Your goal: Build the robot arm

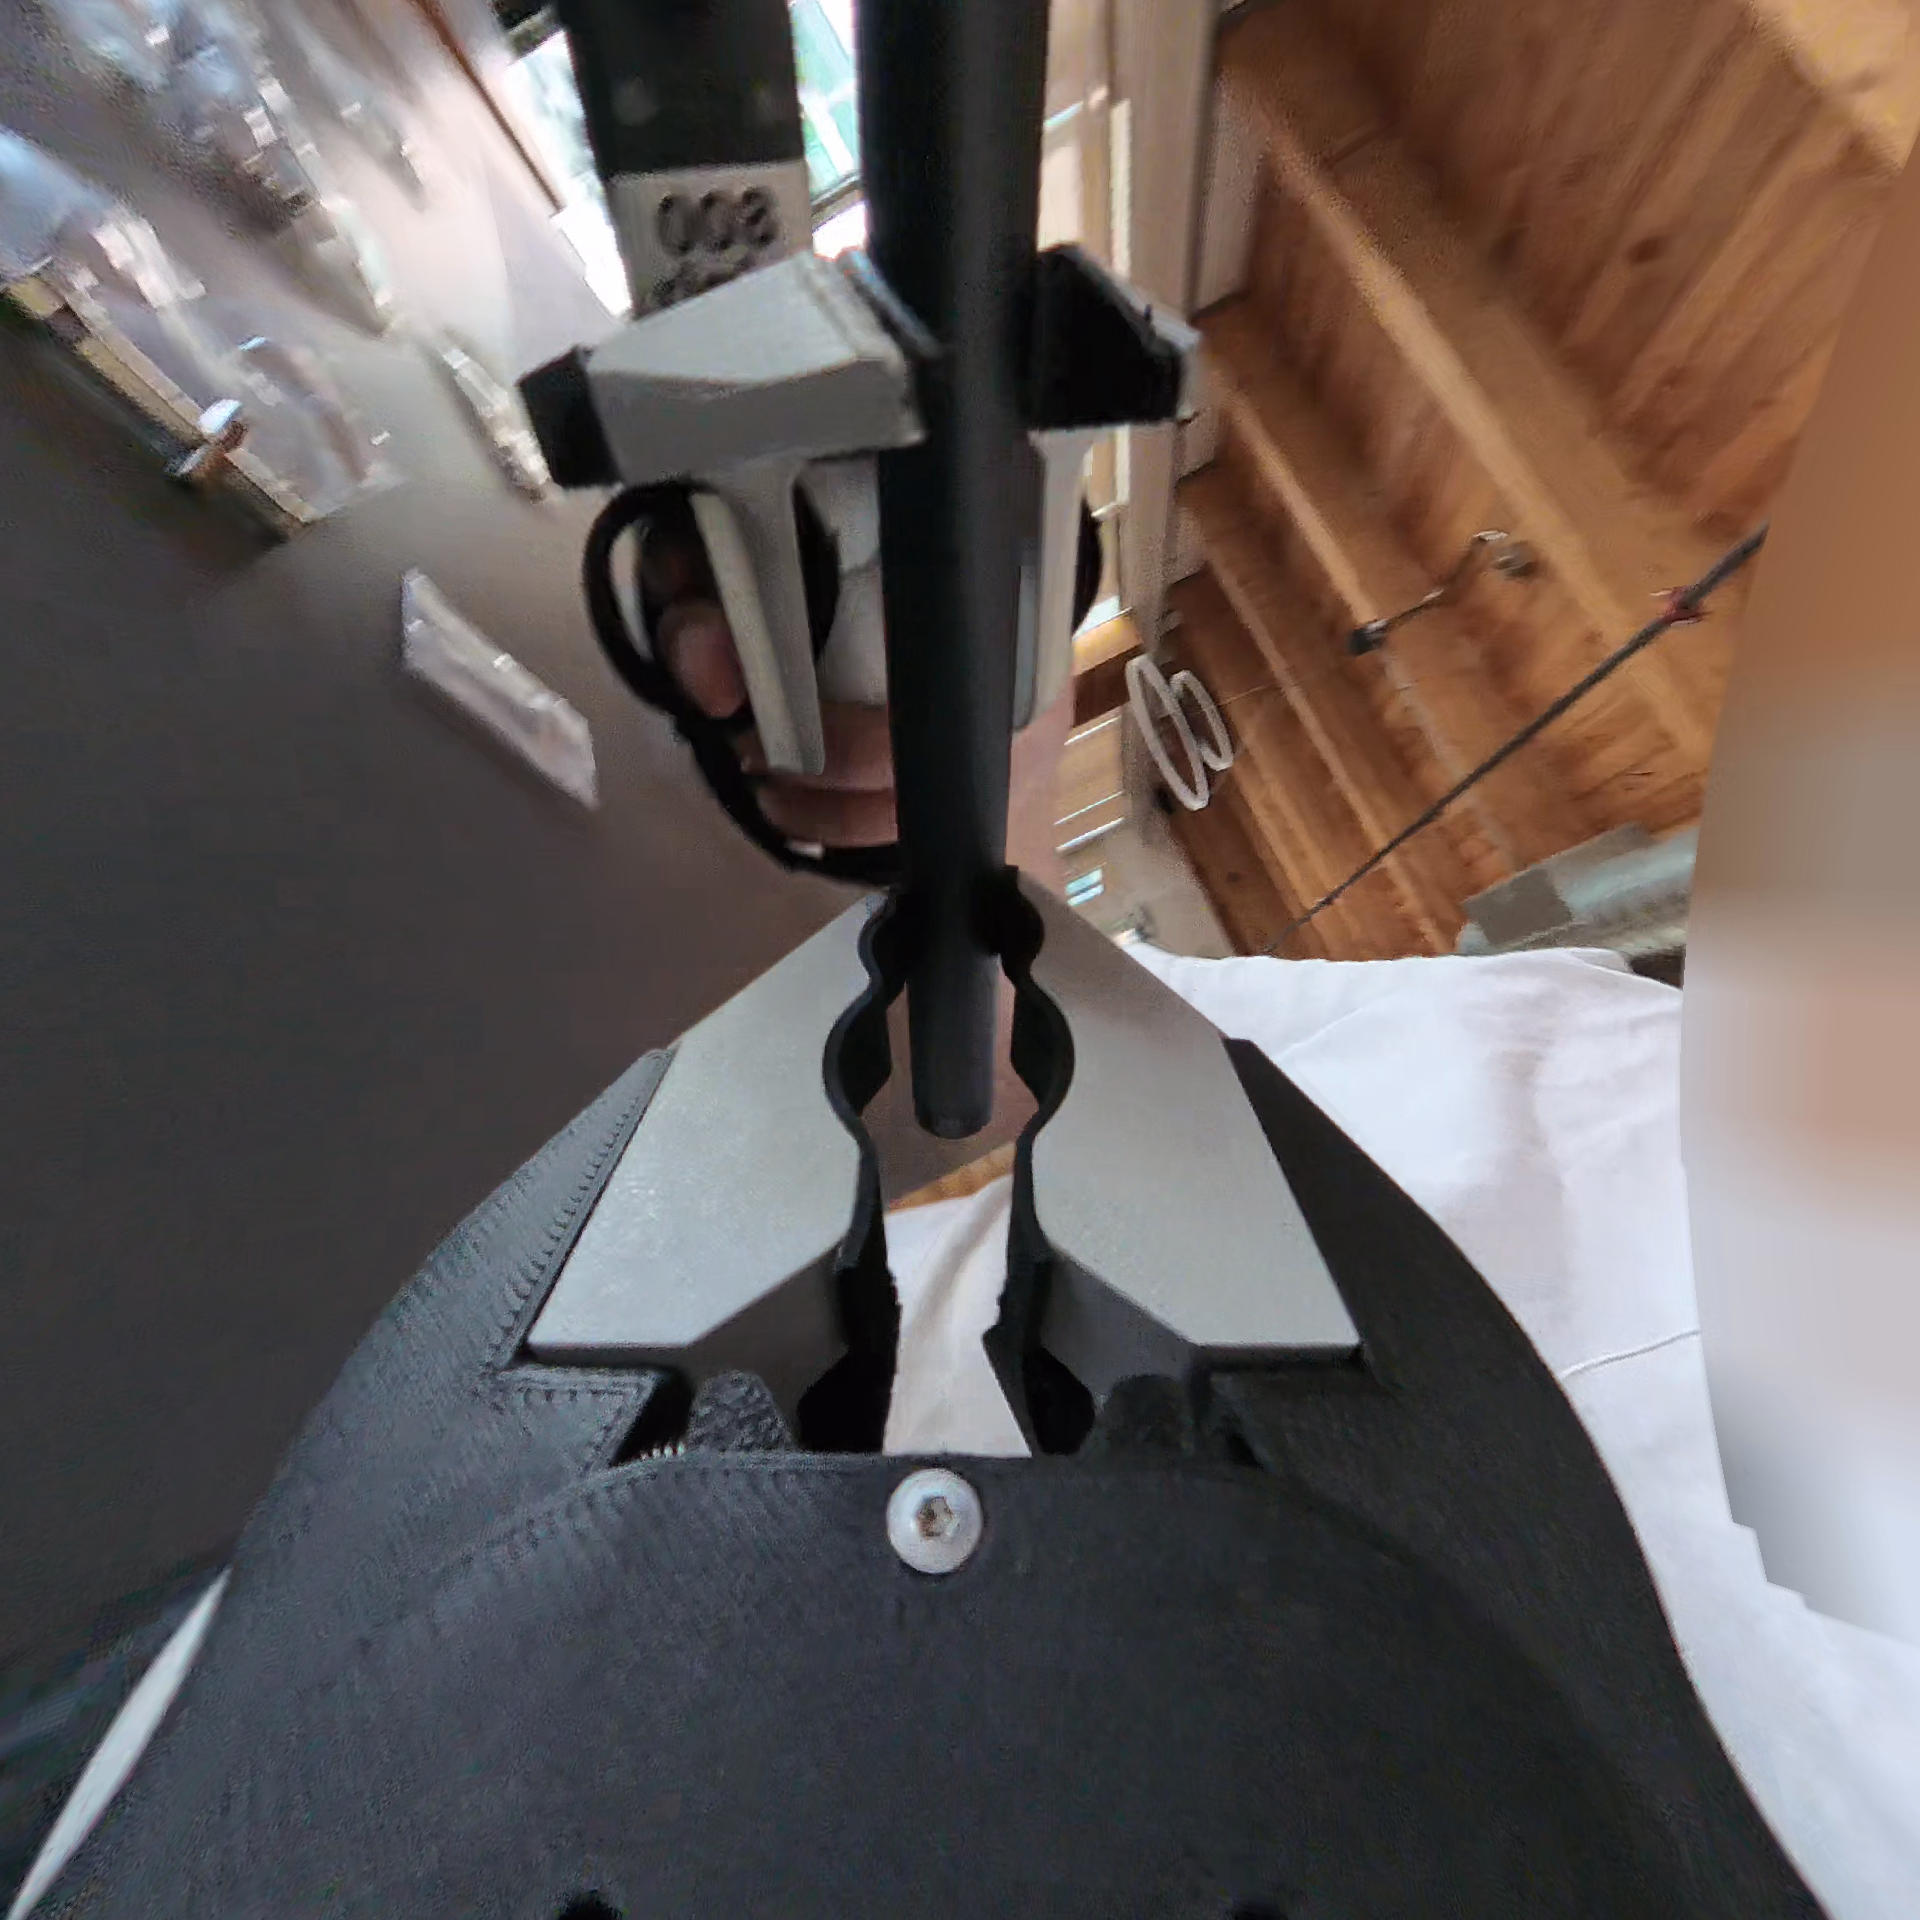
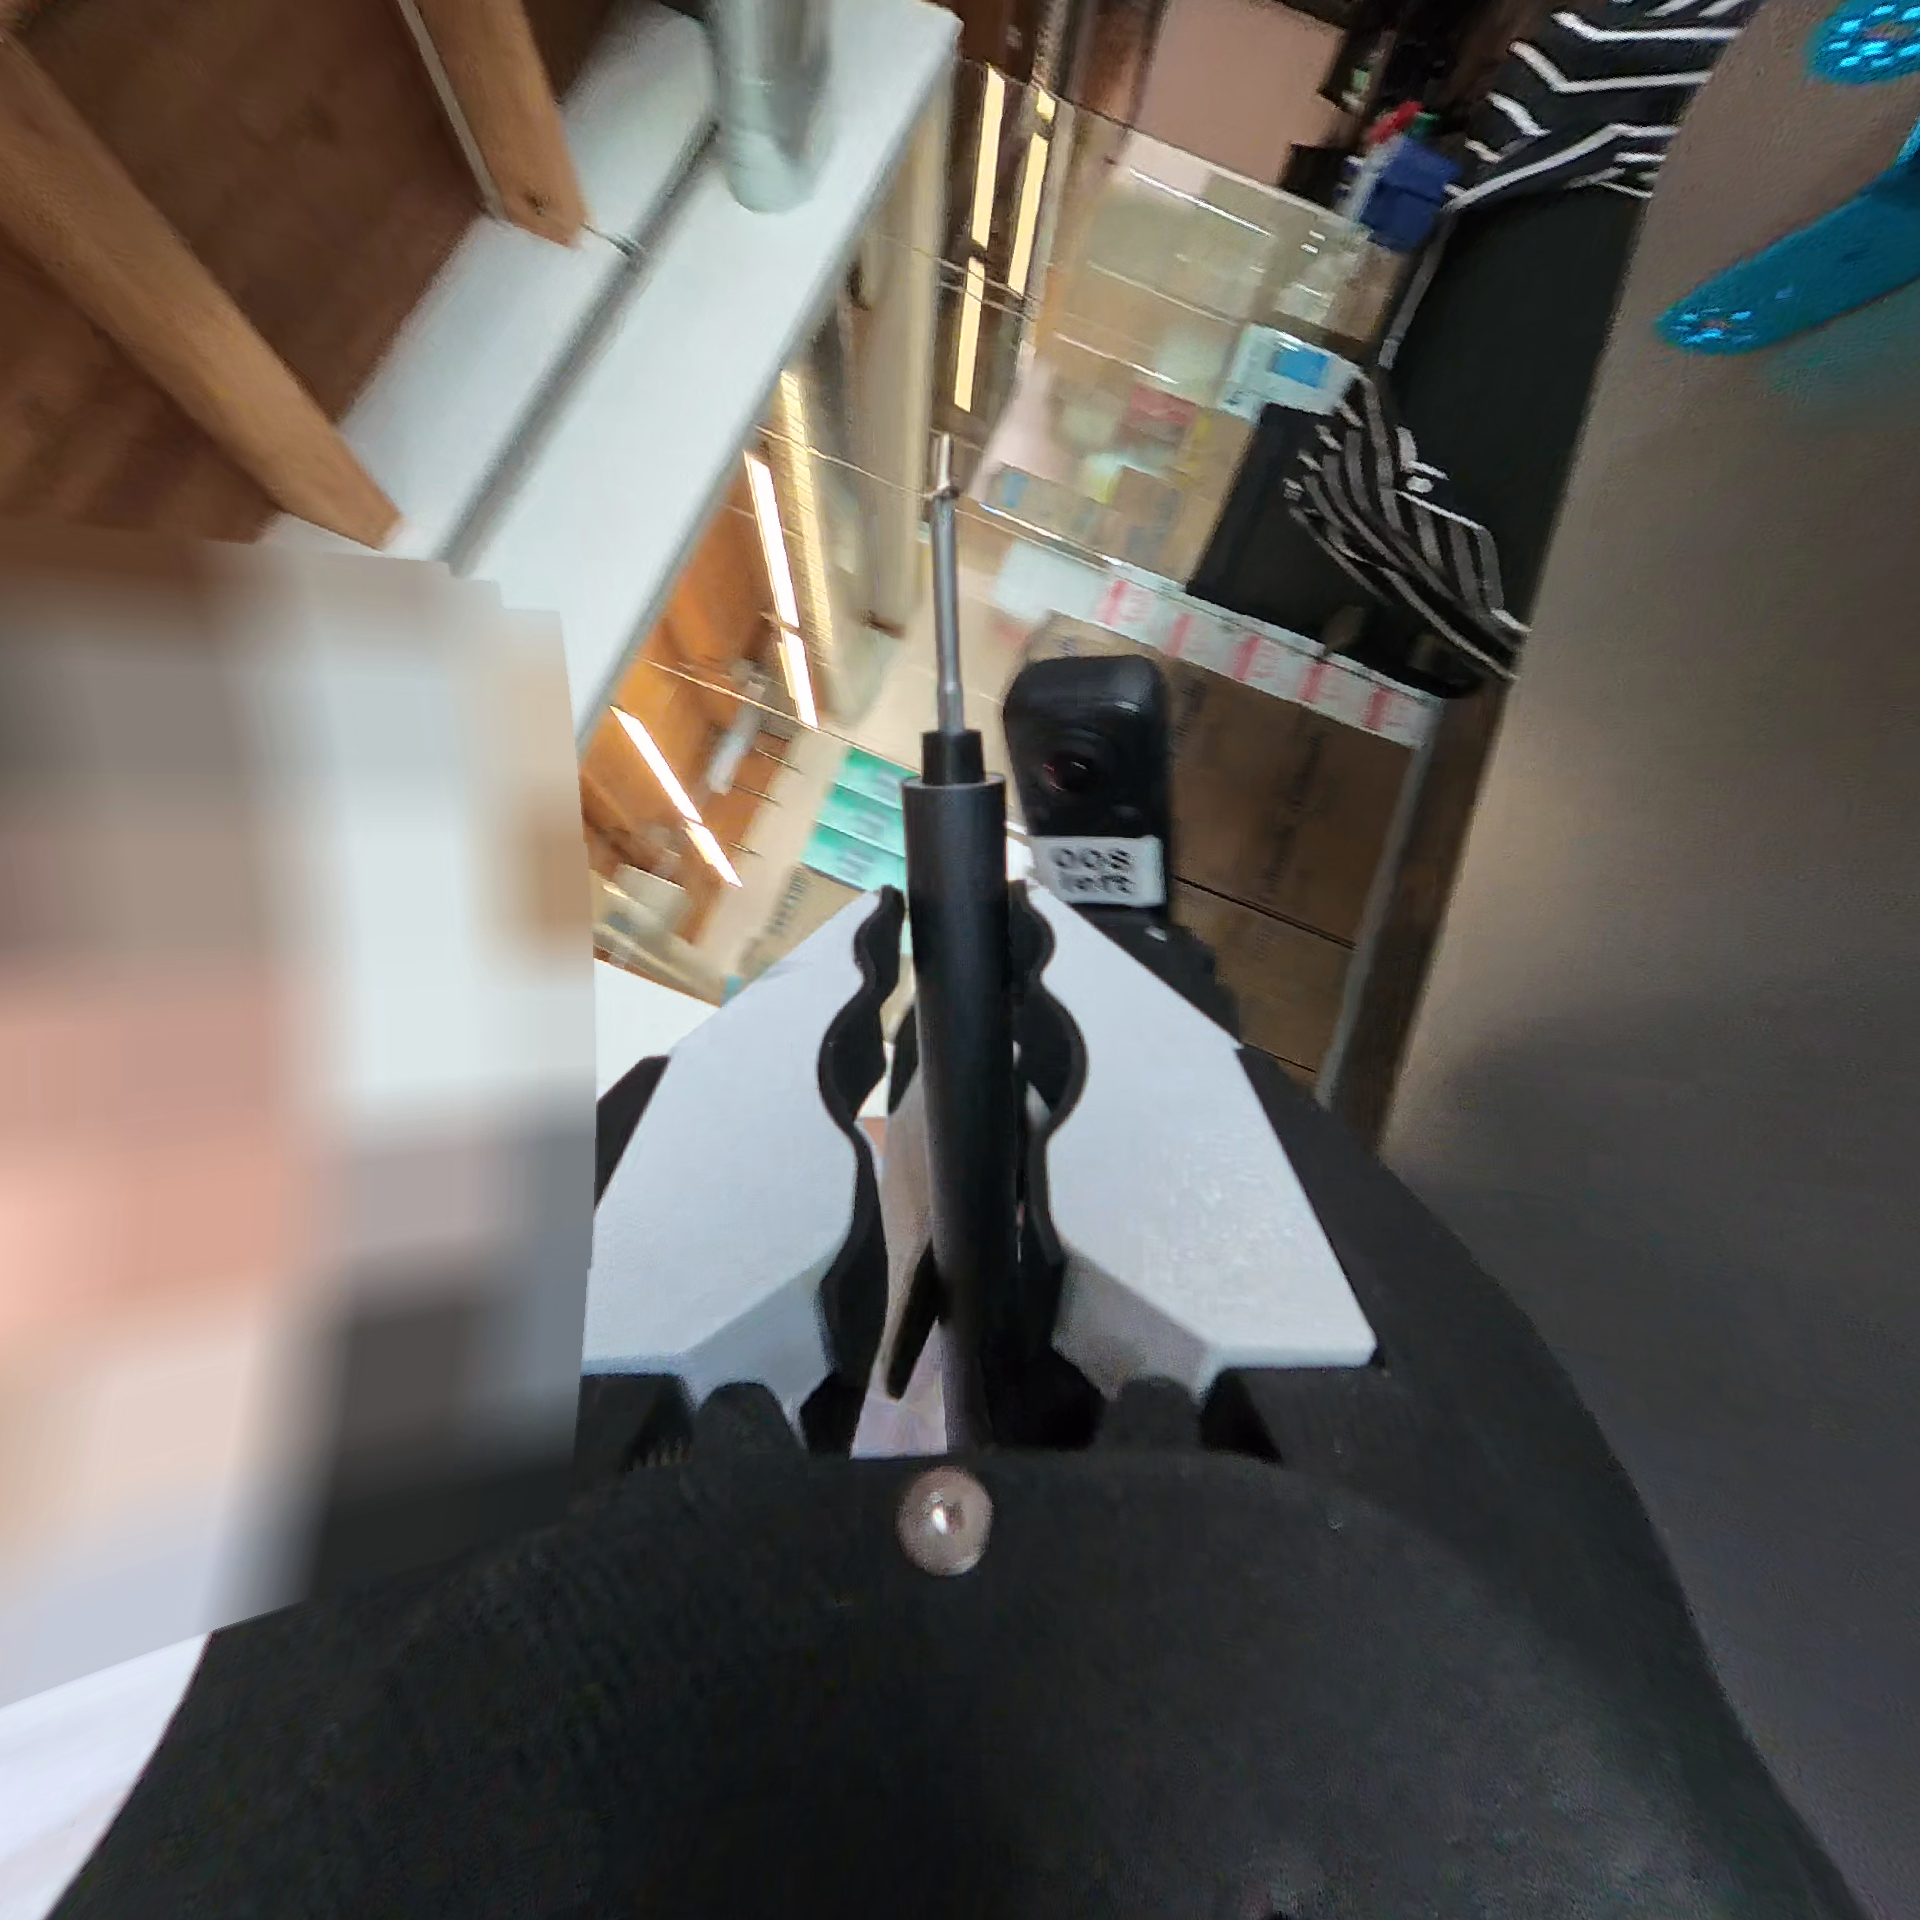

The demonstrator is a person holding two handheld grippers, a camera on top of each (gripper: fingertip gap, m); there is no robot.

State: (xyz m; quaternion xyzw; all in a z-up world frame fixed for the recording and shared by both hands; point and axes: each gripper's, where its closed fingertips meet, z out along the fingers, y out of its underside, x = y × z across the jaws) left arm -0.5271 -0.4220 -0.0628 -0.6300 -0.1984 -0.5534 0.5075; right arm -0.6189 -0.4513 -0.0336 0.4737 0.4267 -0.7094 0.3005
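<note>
In the left wrist view, the left gripper (image 1: 951,935) is closing its fingers (image 1: 727,1174) narrowly on the blunt end of a black rod (image 1: 951,623), which is passing between the tips and ending in the gap behind them. Farther along the rod, beyond the fingertips, the right gripper (image 1: 961,364) is clamping the same rod from the opposite side, with a person's hand (image 1: 717,665) working its trigger loop. Holding it at two places along its length is probably keeping the rod steady between the two grippers. Below and to the right of the fingers a white cloth (image 1: 1455,1143) is lying; to the left is a plain brown surface, too blurred to name.

In the right wrist view, the right gripper (image 2: 951,935) is gripping the rod (image 2: 956,1039) lengthwise, the fingers (image 2: 1195,1195) drawn in close around it. A thin metal shaft (image 2: 948,623) is sticking out of the rod's far end, past the fingertips. Just right of the tips, the left gripper's camera (image 2: 1086,753) is facing back. Shelves and boxes beyond are blurred.
</note>
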